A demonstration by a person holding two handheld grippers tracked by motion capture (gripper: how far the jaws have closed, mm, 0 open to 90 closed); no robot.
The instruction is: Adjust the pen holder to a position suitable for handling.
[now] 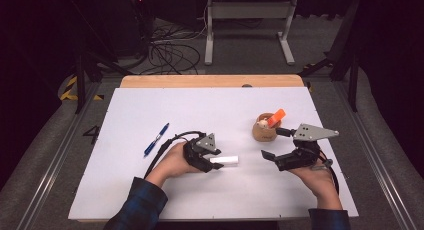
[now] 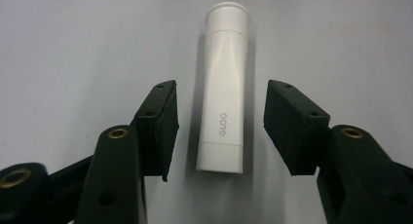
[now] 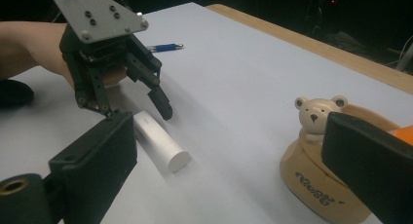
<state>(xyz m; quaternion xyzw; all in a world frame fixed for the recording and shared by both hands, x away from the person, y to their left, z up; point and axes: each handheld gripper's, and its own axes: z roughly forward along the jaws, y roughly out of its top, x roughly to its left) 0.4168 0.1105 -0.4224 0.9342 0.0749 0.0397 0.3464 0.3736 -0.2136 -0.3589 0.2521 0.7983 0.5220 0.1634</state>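
High view: white-topped counter (image 1: 150,190) broadly bare around both tongs. Left tongs (image 1: 214,161) low over white plastic glue-stick tube (image 1: 225,160), long axis running away from them toward right tongs (image 1: 276,143). Tan wooden bear-faced holder (image 1: 263,130) just beyond, carrying an orange item (image 1: 275,118).

Left gripper view: part-open, astride the lying tube (image 2: 222,95), gaps either side, cap end farthest.

Right gripper view: spread wide, empty; tube (image 3: 160,141) between.
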